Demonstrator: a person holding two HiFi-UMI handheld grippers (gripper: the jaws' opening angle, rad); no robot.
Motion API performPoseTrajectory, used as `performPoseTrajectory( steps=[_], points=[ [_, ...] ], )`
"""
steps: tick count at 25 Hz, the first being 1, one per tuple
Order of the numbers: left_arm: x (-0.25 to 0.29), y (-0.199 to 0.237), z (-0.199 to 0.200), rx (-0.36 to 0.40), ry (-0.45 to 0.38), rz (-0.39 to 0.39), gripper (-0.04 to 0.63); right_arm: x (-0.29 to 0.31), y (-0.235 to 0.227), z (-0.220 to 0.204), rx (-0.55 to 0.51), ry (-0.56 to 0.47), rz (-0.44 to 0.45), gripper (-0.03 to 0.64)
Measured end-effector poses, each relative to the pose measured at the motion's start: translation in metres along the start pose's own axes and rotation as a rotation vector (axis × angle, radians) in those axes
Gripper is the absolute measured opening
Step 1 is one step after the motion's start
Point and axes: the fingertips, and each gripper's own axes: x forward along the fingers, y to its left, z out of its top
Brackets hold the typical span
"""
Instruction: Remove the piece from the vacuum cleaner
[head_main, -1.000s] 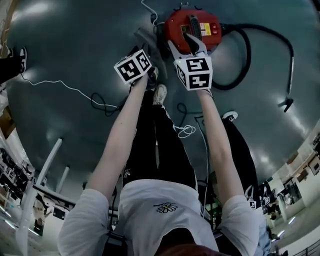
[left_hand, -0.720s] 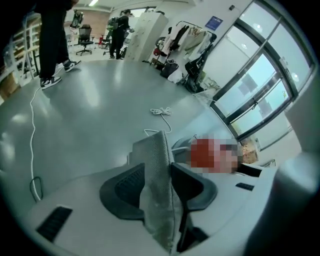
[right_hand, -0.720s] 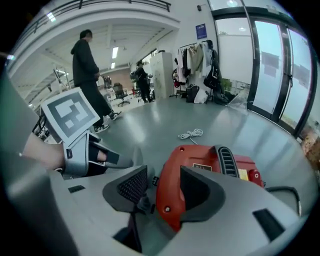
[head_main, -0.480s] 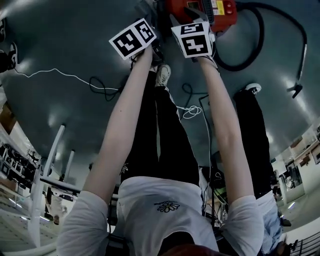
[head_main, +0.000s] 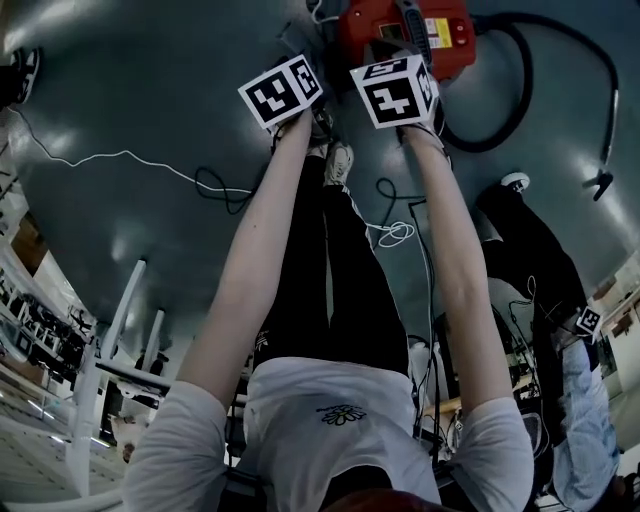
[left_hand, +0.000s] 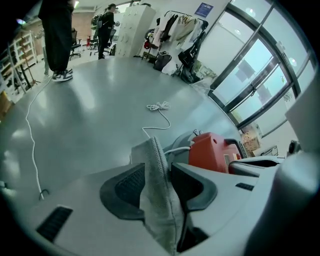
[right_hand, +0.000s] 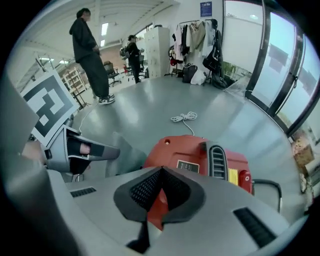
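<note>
The red vacuum cleaner (head_main: 405, 30) sits on the grey floor at the top of the head view, just beyond both marker cubes (head_main: 283, 92) (head_main: 395, 92). My left gripper (left_hand: 158, 167) is shut on a grey fabric piece (left_hand: 160, 200) that stands up between its pads, with the vacuum (left_hand: 212, 152) just to its right. My right gripper (right_hand: 161, 171) hangs right over the vacuum body (right_hand: 200, 160). Its jaws have just been closing and the tips now meet. Only red body shows through the gap behind them. The right gripper view also shows the left gripper (right_hand: 75, 150) and the grey piece (right_hand: 122, 155).
A black hose (head_main: 520, 100) loops right of the vacuum. White cable (head_main: 130, 160) trails over the floor at left. Another person's legs (head_main: 530, 250) stand at right. People (right_hand: 92, 60), a clothes rack (right_hand: 200, 45) and glass walls (right_hand: 280, 75) are far off.
Both marker cubes have moved closer to the red vacuum. The right gripper's fingers, spread open above the vacuum a second ago, are now hidden behind its cube.
</note>
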Motion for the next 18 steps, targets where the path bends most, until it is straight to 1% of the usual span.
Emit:
performPoseTrajectory(
  steps=[2,4,6,9,12,13,14,18],
  points=[
    [0.003,0.002,-0.001,0.018,0.002,-0.002,0.149,0.0,-0.012,-0.006,0.05,0.009,-0.023,0.009],
    [0.005,0.002,-0.001,0.038,0.006,0.0,0.149,0.001,-0.016,-0.006,0.111,0.006,0.001,0.009],
    [0.008,0.0,-0.001,0.047,0.018,-0.005,0.149,0.001,-0.016,-0.004,0.122,0.023,0.016,0.009],
    [0.012,-0.003,-0.003,0.041,0.045,-0.015,0.145,0.002,-0.015,-0.002,0.119,0.087,0.013,0.009],
    [0.008,-0.001,-0.006,0.022,0.042,0.002,0.038,-0.003,-0.015,-0.012,0.135,0.204,-0.011,0.009],
    [0.007,-0.001,-0.007,0.018,0.038,0.005,0.026,-0.005,-0.016,-0.016,0.133,0.236,-0.026,0.009],
    [0.006,-0.001,-0.009,0.016,0.036,0.005,0.023,-0.006,-0.016,-0.017,0.124,0.242,-0.036,0.009],
    [0.003,0.012,-0.011,0.04,0.033,0.018,0.02,0.005,-0.007,0.0,0.074,0.154,-0.025,0.009]
  ],
)
